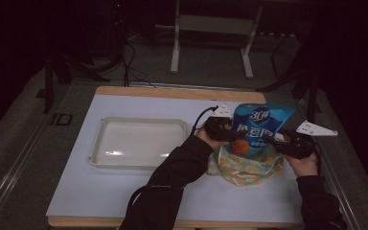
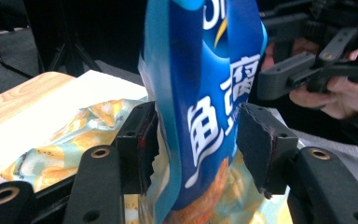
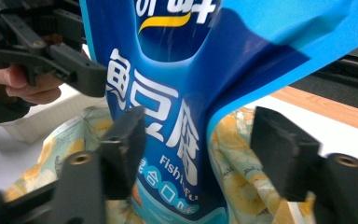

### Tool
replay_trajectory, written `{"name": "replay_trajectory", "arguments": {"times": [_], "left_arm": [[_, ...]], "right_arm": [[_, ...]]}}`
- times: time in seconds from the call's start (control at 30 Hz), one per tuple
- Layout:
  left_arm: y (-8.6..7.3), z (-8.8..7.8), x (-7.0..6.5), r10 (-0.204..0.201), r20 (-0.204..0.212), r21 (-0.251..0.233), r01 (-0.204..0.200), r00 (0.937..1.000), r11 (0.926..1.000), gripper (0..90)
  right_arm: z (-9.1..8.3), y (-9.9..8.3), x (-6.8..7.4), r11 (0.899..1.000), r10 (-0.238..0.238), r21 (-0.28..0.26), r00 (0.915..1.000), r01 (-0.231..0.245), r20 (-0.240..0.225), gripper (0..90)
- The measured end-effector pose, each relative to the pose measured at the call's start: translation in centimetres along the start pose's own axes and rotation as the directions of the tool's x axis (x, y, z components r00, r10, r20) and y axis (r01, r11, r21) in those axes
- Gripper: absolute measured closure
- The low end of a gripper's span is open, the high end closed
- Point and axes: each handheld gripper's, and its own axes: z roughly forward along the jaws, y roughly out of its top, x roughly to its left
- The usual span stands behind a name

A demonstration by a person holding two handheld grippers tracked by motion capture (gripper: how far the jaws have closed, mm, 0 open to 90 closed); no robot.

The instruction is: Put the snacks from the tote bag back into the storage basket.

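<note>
**Snack packet half out of the cloth bag**

The blue snack packet [image 1: 261,127] stands upright in the yellow patterned bag [image 1: 244,167], at about four o'clock on the worktop [image 1: 124,191]. Left tongs [image 2: 198,140] and right tongs [image 3: 205,149] both straddle it, part open, pads not yet pressing. Lifting it clear seems left; the tray [image 1: 139,160] at nine o'clock holds nothing.

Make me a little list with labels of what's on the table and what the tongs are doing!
held thing: blue snack bag, standing upright in a yellow patterned bag
left tongs: jaws on either side of the blue snack bag, one pad touching, the other apart
right tongs: jaws around the bag's lower part, a gap at one pad
beside them: empty white tray
surface: white table top
</note>
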Motion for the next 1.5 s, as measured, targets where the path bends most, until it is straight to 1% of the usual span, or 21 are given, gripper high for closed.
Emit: {"name": "replay_trajectory", "arguments": {"times": [0.03,0.07,0.13,0.23,0.3,0.4,0.5,0.63,0.77,0.83,0.87,1.0,1.13,1.17,1.37,1.43,1.5], "left_arm": [[0.0,0.1,0.0,0.003,0.003,0.002,-0.003,1.0,1.0,50.7],[0.0,0.1,-0.1,0.014,-0.005,0.002,-0.014,0.9999,0.9999,51.8],[0.0,0.1,0.0,0.017,-0.007,0.004,-0.017,0.9998,0.9998,55.6],[-0.1,0.0,0.3,0.001,-0.008,-0.002,-0.001,1.0,1.0,62.9],[-0.2,0.1,0.4,-0.017,-0.005,-0.005,0.017,0.9998,0.9998,65.1],[-0.3,0.2,0.1,-0.008,-0.016,-0.012,0.007,0.9999,0.9999,65.6],[-0.3,0.3,0.1,-0.009,-0.021,-0.015,0.008,0.9997,0.9999,70.0],[-0.4,0.3,-0.1,-0.009,-0.034,-0.011,0.009,0.9994,0.9999,75.1],[-0.3,0.2,-0.2,-0.017,-0.037,-0.005,0.017,0.9992,0.9998,80.6],[-0.1,0.2,-0.3,-0.028,-0.037,0.003,0.028,0.9989,0.9996,82.0],[-0.1,0.2,-0.3,-0.025,-0.038,0.005,0.025,0.9989,0.9997,82.8],[0.2,0.1,-0.4,-0.026,-0.044,0.016,0.027,0.9987,0.9995,83.8],[0.6,0.0,-0.5,-0.028,-0.054,0.015,0.029,0.9982,0.9995,84.8],[0.7,0.0,-0.6,-0.028,-0.053,0.014,0.029,0.9982,0.9995,85.0],[1.7,-0.3,-0.8,-0.021,-0.054,0.01,0.021,0.9983,0.9997,86.0],[2.1,-0.5,-1.0,-0.012,-0.055,0.009,0.012,0.9984,0.9999,86.1],[2.5,-0.6,-1.1,-0.015,-0.053,0.01,0.016,0.9985,0.9998,86.2]], "right_arm": [[0.1,0.0,0.0,1.0,-0.002,0.002,1.0,0.002,-0.003,42.6],[0.1,-0.1,0.0,1.0,0.0,0.005,1.0,0.0,-0.005,45.4],[0.3,-0.1,0.0,1.0,0.002,0.008,0.9999,-0.002,-0.01,52.9],[0.4,-0.1,0.1,1.0,-0.002,0.012,0.9997,0.002,-0.024,64.0],[0.5,0.0,0.2,1.0,-0.006,0.014,0.9995,0.007,-0.032,70.7],[0.6,0.1,0.4,1.0,-0.028,0.011,0.9995,0.028,-0.014,80.5],[0.5,0.1,0.5,0.999,-0.032,0.008,0.9994,0.032,-0.013,84.8],[0.7,0.3,0.8,0.999,-0.04,0.023,0.9992,0.04,-0.002,87.9],[0.7,0.5,0.9,0.999,-0.029,0.031,0.9995,0.029,-0.011,88.7],[0.7,0.5,0.9,0.999,-0.022,0.033,0.9997,0.022,-0.013,88.8],[0.7,0.5,0.8,0.999,-0.02,0.031,0.9997,0.02,-0.014,88.8],[0.6,0.6,0.9,0.999,-0.018,0.031,0.9997,0.019,-0.015,89.0],[0.5,0.9,1.0,0.999,-0.032,0.033,0.9995,0.033,-0.006,89.1],[0.5,1.0,1.0,0.999,-0.027,0.029,0.9996,0.027,-0.007,89.1],[0.0,1.7,1.1,0.999,-0.04,0.017,0.9992,0.04,-0.002,89.2],[-0.2,2.1,1.2,0.999,-0.042,0.012,0.9991,0.042,0.001,89.3],[-0.5,2.5,1.3,0.999,-0.047,0.013,0.9989,0.047,0.005,89.2]]}}
